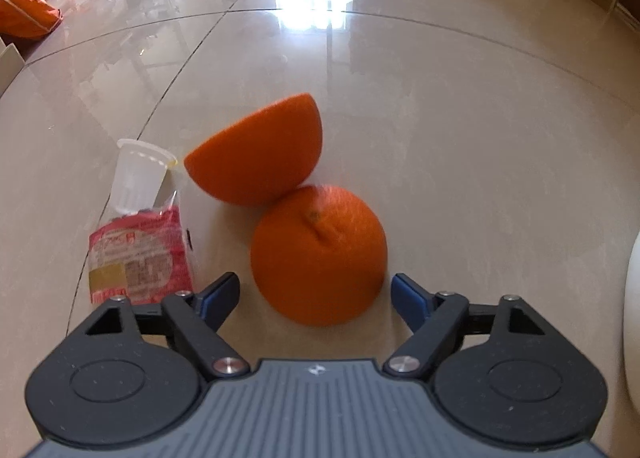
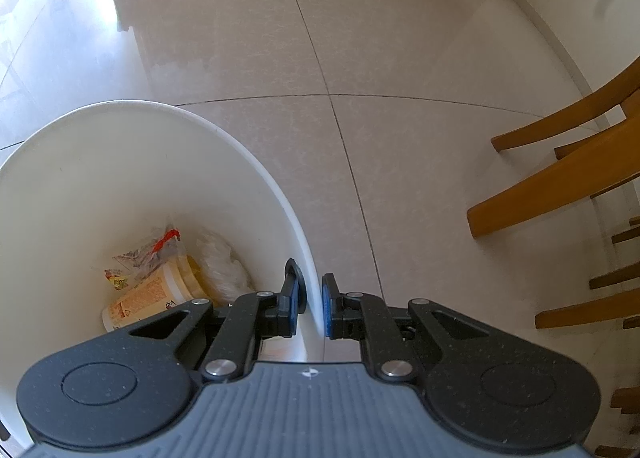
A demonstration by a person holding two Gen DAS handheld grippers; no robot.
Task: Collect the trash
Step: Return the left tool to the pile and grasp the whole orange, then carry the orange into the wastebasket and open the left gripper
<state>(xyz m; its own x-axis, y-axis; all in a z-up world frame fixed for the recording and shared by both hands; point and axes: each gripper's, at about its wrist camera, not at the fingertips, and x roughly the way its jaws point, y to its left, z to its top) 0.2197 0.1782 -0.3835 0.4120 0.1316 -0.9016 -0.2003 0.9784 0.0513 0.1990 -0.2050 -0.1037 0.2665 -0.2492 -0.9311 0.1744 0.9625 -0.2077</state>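
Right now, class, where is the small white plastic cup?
Left wrist view, left of centre: the white plastic cup lies on the floor, between the red wrapper and the farther orange half.

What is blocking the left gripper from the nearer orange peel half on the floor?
Nothing visible. The left gripper is open, its fingers either side of the dome-shaped nearer orange peel half; the second orange peel half leans behind it.

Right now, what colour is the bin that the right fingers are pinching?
White, inside and out; the bin shows best in the right wrist view.
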